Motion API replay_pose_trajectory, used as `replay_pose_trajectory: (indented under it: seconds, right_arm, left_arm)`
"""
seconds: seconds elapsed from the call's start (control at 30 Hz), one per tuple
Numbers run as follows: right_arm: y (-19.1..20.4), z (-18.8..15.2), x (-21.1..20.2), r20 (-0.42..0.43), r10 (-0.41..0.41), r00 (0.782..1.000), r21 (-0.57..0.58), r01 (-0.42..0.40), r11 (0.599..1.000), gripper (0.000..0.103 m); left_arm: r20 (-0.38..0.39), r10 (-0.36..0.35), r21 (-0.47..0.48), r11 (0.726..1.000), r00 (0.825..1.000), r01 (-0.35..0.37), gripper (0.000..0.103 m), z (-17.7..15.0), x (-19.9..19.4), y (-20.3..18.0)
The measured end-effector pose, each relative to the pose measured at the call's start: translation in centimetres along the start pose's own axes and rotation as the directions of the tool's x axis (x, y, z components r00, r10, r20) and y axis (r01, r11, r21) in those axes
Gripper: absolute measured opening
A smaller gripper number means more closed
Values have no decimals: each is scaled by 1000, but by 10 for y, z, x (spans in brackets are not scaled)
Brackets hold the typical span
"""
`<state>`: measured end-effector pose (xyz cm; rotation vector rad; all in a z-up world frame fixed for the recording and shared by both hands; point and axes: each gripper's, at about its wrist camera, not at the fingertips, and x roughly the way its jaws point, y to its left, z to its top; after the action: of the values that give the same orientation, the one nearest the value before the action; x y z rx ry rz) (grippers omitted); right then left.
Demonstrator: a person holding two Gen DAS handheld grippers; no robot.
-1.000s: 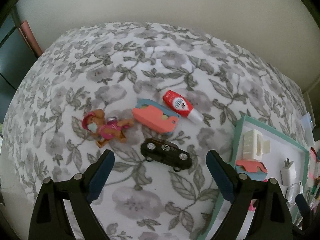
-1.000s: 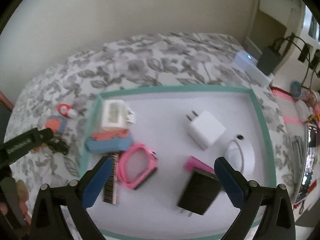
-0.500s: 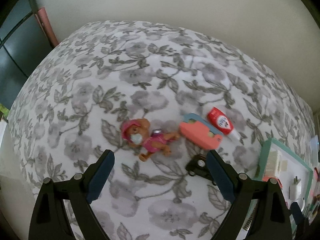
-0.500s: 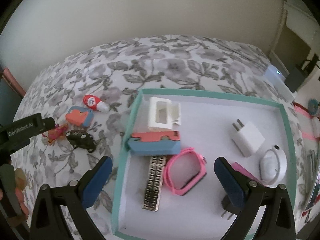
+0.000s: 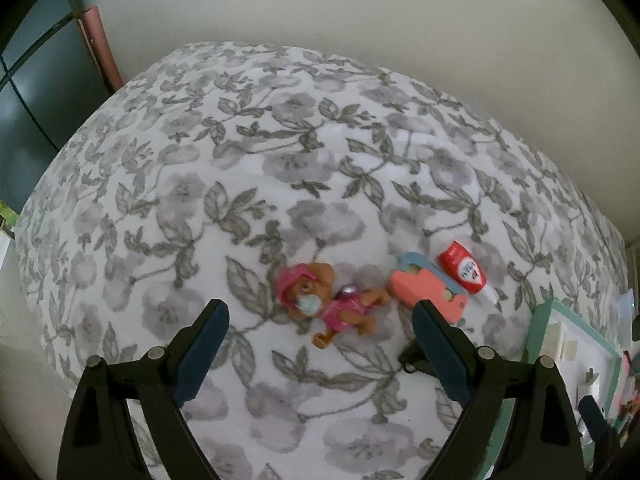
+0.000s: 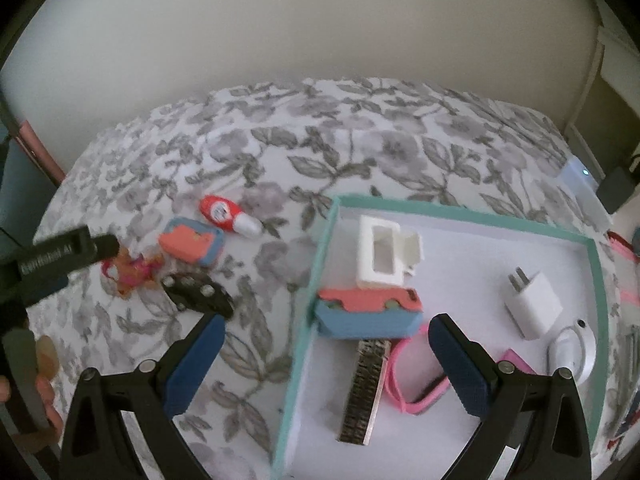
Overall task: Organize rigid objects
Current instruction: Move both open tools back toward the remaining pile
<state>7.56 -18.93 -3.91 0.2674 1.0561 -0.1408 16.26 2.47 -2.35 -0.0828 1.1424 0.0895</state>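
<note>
- A tabletop under a grey floral cloth (image 5: 248, 152) stands against a plain cream wall (image 5: 360, 12).
- The left gripper (image 5: 320, 316) hangs over the cloth, its jaws wide apart and holding nothing; a person's hand (image 6: 44, 376) at the left edge of the right wrist view holds it.
- A toy dog (image 5: 328, 304) in pink lies on the cloth between the left jaws.
- Just right of it lies a coral-and-blue block (image 5: 428, 288), touching or nearly touching the dog's paw.
- A red glue bottle (image 5: 464, 274) lies just beside the block, white tip pointing right.
- A black toy car (image 6: 198, 290) sits near the dog and block, partly hidden behind the left gripper's right finger.
- A teal-rimmed tray (image 6: 320, 264) lies to the right, holding a white box (image 6: 380, 256), a second coral-and-blue block (image 6: 368, 312), a dark strip (image 6: 364, 392), a pink frame (image 6: 416, 392), a white plug (image 6: 532, 304) and a round white piece (image 6: 576, 352).
- The right gripper (image 6: 326, 360) hovers over the tray's left edge, jaws spread and empty.
</note>
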Motion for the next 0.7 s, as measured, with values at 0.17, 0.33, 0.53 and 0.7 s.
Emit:
replay_pose_trajectory:
  seconds: [0.17, 0.33, 0.53, 0.7]
  right_arm:
    - [17, 12, 4, 8, 50, 999, -2, -50, 999, 103]
    - [37, 21, 16, -1, 84, 996, -24, -84, 996, 103]
    - [65, 22, 38, -48, 125, 991, -55, -127, 990, 103]
    - [81, 19, 56, -84, 131, 988, -77, -137, 988, 103]
  left_arm:
    - [3, 23, -35, 999, 1000, -23, 93, 6, 5, 22]
    - [-8, 33, -80, 996, 999, -33, 93, 10, 15, 42]
    - [-30, 15, -62, 998, 999, -16, 93, 12, 33, 42]
    - [-42, -13, -51, 999, 999, 11, 93, 11, 42, 39]
